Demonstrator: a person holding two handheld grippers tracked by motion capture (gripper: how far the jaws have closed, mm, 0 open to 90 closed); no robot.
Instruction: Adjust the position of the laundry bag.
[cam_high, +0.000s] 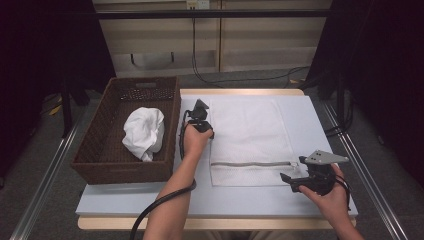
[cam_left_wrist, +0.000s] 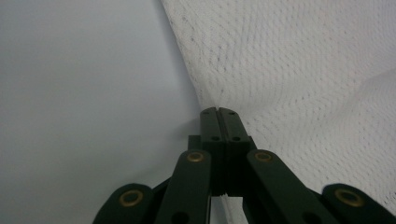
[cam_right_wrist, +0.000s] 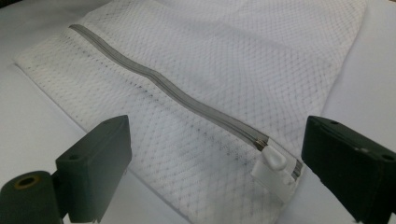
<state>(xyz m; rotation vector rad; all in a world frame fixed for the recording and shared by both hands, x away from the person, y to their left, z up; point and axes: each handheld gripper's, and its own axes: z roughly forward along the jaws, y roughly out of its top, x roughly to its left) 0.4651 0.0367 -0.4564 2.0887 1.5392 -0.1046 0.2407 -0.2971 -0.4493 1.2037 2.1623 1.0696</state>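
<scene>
We find a white mesh laundry bag (cam_high: 248, 140) lying flat on the pale table (cam_high: 115, 200), its grey zipper (cam_high: 250, 163) running across the end nearest the person. The left gripper (cam_high: 206, 131) sits at the bag's left edge. In the left gripper view its jaws are pressed together with no gap between them, their tips meeting the hem of the mesh (cam_left_wrist: 299, 93), which rises into a small fold right at the tips; we judge the edge of the bag to be pinched there (the cloth between the pads is itself hidden).

The right gripper (cam_high: 290, 182) is held just off the bag's near right corner, apart from the cloth. Its jaws stand wide and hold nothing. In the right gripper view the zipper (cam_right_wrist: 168, 91) runs away from the jaws toward the upper left, and the white zipper pull (cam_right_wrist: 274, 162) lies between the two jaw tips, a little ahead of them and nearer the right-hand one. The zipper appears closed along its visible length.

Beyond the left gripper, on its outer side, a brown wicker basket (cam_high: 100, 150) stands at the table's edge, just beside the bag, with a bundled white cloth (cam_high: 144, 132) lying in it.
</scene>
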